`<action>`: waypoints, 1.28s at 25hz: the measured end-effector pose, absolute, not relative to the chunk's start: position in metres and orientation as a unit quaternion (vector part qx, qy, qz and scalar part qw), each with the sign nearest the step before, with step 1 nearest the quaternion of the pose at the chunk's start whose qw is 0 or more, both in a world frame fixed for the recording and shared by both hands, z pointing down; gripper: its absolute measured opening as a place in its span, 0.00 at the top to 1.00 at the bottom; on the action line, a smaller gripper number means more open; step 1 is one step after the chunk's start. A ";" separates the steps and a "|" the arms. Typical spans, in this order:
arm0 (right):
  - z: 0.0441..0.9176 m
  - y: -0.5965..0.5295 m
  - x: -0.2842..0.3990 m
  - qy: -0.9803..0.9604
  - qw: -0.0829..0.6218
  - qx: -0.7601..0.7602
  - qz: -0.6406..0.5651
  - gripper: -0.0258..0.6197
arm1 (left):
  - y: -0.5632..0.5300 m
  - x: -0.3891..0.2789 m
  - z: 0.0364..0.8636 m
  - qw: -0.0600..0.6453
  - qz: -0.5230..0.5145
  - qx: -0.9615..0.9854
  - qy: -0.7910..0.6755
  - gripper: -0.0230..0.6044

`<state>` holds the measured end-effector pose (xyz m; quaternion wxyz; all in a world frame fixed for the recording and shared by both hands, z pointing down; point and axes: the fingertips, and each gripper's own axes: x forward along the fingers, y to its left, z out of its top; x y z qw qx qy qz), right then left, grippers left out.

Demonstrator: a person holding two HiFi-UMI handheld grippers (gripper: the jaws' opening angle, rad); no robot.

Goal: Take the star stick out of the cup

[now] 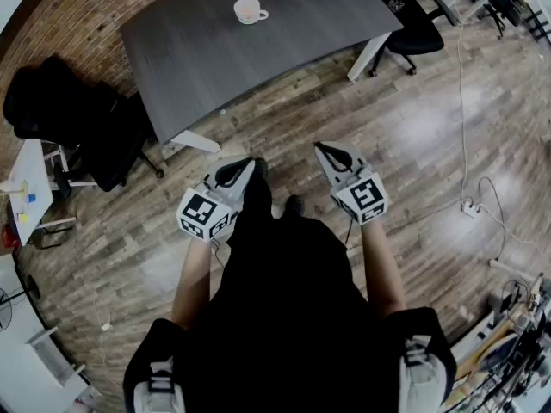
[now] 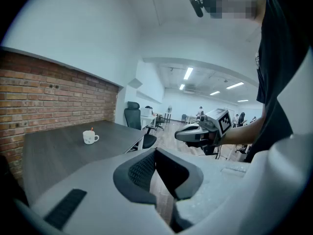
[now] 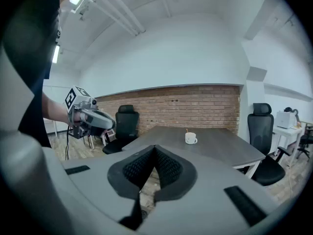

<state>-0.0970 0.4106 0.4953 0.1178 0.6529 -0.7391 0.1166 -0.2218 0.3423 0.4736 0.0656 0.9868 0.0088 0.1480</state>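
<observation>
A white cup (image 1: pixel 249 10) stands on the far part of the dark grey table (image 1: pixel 284 33). In the left gripper view, a thin stick (image 2: pixel 92 129) with an orange tip pokes out of the cup (image 2: pixel 90 138). The right gripper view shows the same cup (image 3: pixel 190 138) and stick (image 3: pixel 186 130); no star shape can be made out. My left gripper (image 1: pixel 250 163) and right gripper (image 1: pixel 318 147) hang side by side in front of my body over the wood floor, well short of the table. Both are shut and empty, as the left gripper (image 2: pixel 155 151) and right gripper (image 3: pixel 155 148) show close up.
Black office chairs stand at the table's left (image 1: pixel 103 136) and far right (image 1: pixel 413 24). A brick wall (image 1: pixel 60 15) runs behind the table. A white cable and power strip (image 1: pixel 471 206) lie on the floor to the right. A small white desk (image 1: pixel 21 188) sits at the left edge.
</observation>
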 end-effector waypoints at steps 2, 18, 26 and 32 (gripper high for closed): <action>0.496 0.411 -0.098 -0.738 0.123 0.654 0.113 0.96 | 0.337 -0.222 0.472 0.063 0.147 0.987 0.008 0.96; 0.498 0.404 -0.101 -0.742 0.132 0.646 0.118 0.96 | 0.319 -0.224 0.470 0.065 0.143 0.988 0.001 0.96; 0.497 0.375 -0.091 -0.744 0.141 0.643 0.118 0.96 | 0.290 -0.204 0.468 0.070 0.137 0.988 0.007 0.96; 0.500 0.353 -0.081 -0.739 0.152 0.645 0.121 0.96 | 0.267 -0.187 0.466 0.068 0.139 0.988 0.018 0.96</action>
